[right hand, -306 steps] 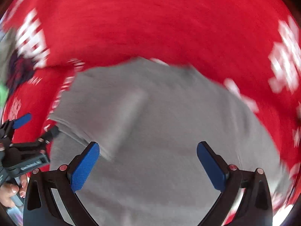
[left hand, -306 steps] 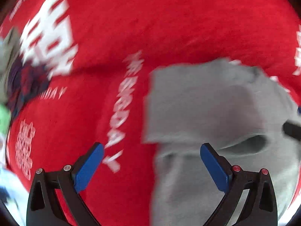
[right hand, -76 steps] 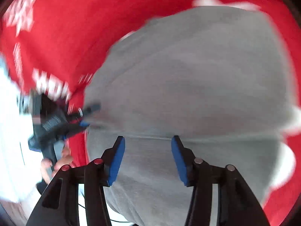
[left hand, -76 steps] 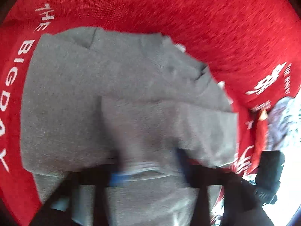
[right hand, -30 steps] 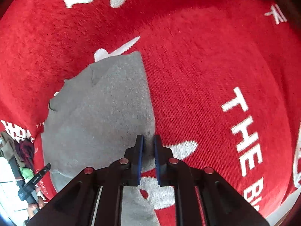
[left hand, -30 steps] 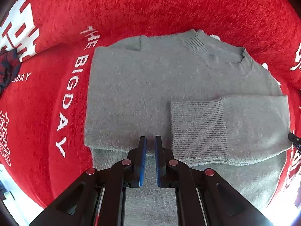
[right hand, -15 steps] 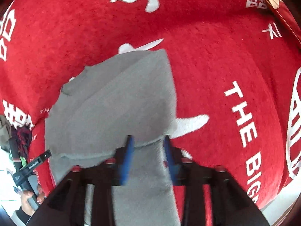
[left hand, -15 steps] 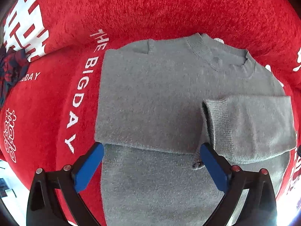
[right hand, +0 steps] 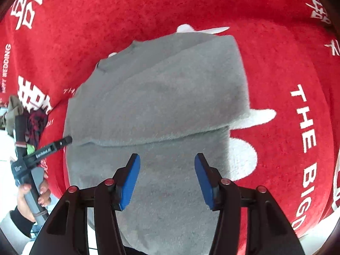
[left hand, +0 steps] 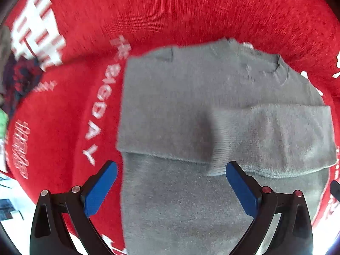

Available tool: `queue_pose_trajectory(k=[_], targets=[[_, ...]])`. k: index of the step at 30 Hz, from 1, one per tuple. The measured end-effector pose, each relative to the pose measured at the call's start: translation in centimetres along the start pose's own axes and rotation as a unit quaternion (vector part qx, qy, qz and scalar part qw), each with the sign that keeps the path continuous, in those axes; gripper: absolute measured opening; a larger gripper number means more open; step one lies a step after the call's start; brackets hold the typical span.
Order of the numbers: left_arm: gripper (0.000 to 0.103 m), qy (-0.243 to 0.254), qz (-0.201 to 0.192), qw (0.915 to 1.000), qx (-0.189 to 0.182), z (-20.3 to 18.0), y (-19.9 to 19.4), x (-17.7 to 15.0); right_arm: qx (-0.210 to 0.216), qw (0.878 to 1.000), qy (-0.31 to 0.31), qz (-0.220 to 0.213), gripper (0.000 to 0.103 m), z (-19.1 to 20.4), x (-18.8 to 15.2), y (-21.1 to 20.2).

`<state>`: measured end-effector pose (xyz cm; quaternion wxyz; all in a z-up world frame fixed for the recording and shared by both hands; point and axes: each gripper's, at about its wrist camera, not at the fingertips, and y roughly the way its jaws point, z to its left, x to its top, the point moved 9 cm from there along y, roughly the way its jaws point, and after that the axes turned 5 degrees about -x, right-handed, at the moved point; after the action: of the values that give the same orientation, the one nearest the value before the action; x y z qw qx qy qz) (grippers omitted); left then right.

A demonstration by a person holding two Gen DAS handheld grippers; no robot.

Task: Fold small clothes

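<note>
A grey knitted sweater (left hand: 180, 110) lies flat on the red cloth (left hand: 170, 10), its collar at the far side and both sleeves folded across the body. My left gripper (left hand: 171, 172) hovers above the near edge of those folded sleeves, wide open and holding nothing. In the right wrist view the same sweater (right hand: 161, 97) fills the middle. My right gripper (right hand: 166, 163) hangs over its lower body, jaws opening, with only the fabric below them and nothing pressed between the blue pads (right hand: 129, 180). The left gripper (right hand: 40, 152) shows at that view's left edge.
White lettering is printed across the red cloth (right hand: 286, 63). A pile of dark and green clothes (left hand: 19, 80) lies at the far left. A hand (right hand: 38, 193) holds the left gripper's handle. The cloth's near edge gives way to a white floor (left hand: 8, 191).
Both grippers have let go of the sleeves they were shut on and opened. Both have lifted away from the sweater, and the right one has shifted over its body.
</note>
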<state>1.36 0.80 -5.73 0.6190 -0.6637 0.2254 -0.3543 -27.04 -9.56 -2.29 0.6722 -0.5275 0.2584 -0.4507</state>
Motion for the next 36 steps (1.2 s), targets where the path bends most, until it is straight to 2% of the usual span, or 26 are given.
queue_pose_trajectory(k=[2, 7, 11, 12, 14, 20, 23, 26, 28, 29, 31, 36], targets=[[0.102, 0.006, -0.023, 0.9997, 0.009, -0.6, -1.2, 0.1, 0.003, 1.0, -0.007, 0.002, 0.057, 0.1, -0.3, 0.0], [0.102, -0.016, -0.064, 0.9975, -0.023, -2.5, -4.0, 0.2, 0.014, 1.0, -0.017, 0.004, 0.057, -0.1, -0.7, -0.4], [0.102, -0.055, -0.054, 0.9943, -0.073, -3.3, -4.8, 0.3, 0.023, 0.999, -0.038, 0.009, 0.058, -0.4, -0.8, -0.8], [0.102, -0.062, -0.052, 0.9938, -0.076, -3.4, -4.9, 0.3, 0.025, 0.999, -0.043, 0.01, 0.058, -0.5, -0.9, -0.9], [0.102, -0.072, -0.061, 0.9929, -0.073, -3.4, -5.5, -0.1, 0.033, 0.998, -0.057, 0.016, 0.068, -0.6, -1.3, -1.0], [0.102, -0.085, -0.11, 0.9874, -0.076, -3.5, -9.0, -2.3, 0.046, 0.994, -0.095, 0.038, 0.068, -0.8, -3.2, -1.1], [0.102, -0.114, -0.134, 0.9819, -0.07, -2.7, -11.6, -3.0, 0.046, 0.993, -0.098, 0.041, 0.068, -1.1, -4.1, -1.2], [0.102, -0.137, -0.176, 0.9687, -0.109, -2.2, -15.0, -3.1, 0.045, 0.994, -0.094, 0.037, 0.068, -1.1, -4.9, -1.5], [0.102, -0.147, -0.204, 0.9538, -0.164, -2.0, -17.1, -3.0, 0.049, 0.994, -0.092, 0.029, 0.068, -0.8, -5.5, -1.8], [0.102, -0.149, -0.207, 0.9442, -0.209, -2.0, -18.1, -2.9, 0.052, 0.994, -0.091, 0.025, 0.068, -0.5, -5.9, -1.9], [0.102, -0.142, -0.199, 0.9317, -0.269, -2.2, -19.1, -2.8, 0.051, 0.995, -0.088, 0.019, 0.068, -0.3, -6.6, -2.0], [0.102, -0.135, -0.176, 0.9104, -0.349, -1.4, -20.9, -3.2, 0.065, 0.996, -0.058, 0.019, 0.068, 1.1, -9.0, -1.1]])
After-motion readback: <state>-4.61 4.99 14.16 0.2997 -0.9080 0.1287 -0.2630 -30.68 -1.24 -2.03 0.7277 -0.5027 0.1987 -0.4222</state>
